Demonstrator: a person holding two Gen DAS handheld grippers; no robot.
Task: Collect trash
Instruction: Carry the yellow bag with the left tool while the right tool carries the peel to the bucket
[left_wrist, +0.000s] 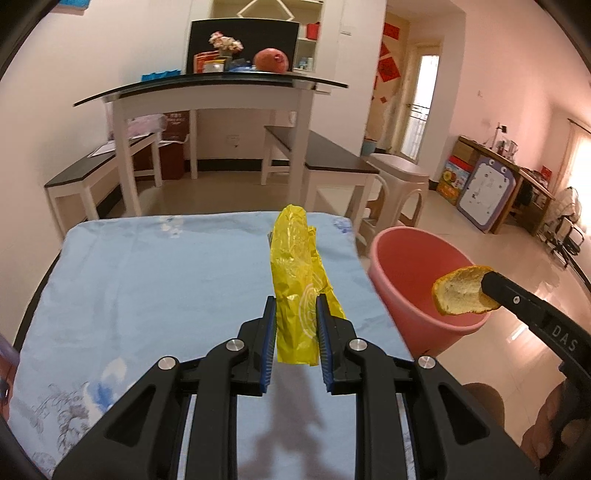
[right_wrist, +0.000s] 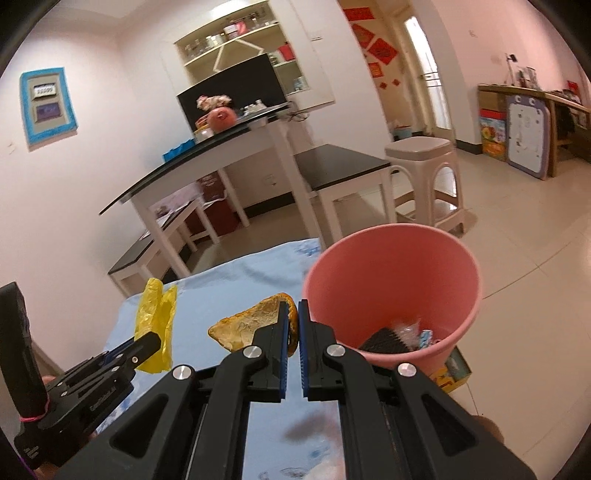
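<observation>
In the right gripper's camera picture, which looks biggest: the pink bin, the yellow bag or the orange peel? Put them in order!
1. pink bin, clearly the biggest.
2 and 3. yellow bag and orange peel look about the same size. The peel is nearer the camera and partly hidden by the right gripper, so I won't rank them.

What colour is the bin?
Pink bin, clearest in the right wrist view.

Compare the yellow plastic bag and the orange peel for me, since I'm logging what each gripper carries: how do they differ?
The yellow plastic bag is thin, crumpled film standing up long from the left gripper; the orange peel is a short, stiff, curved piece with a pale inside, pinched in the right gripper. Both are held beside the pink bin.
</observation>
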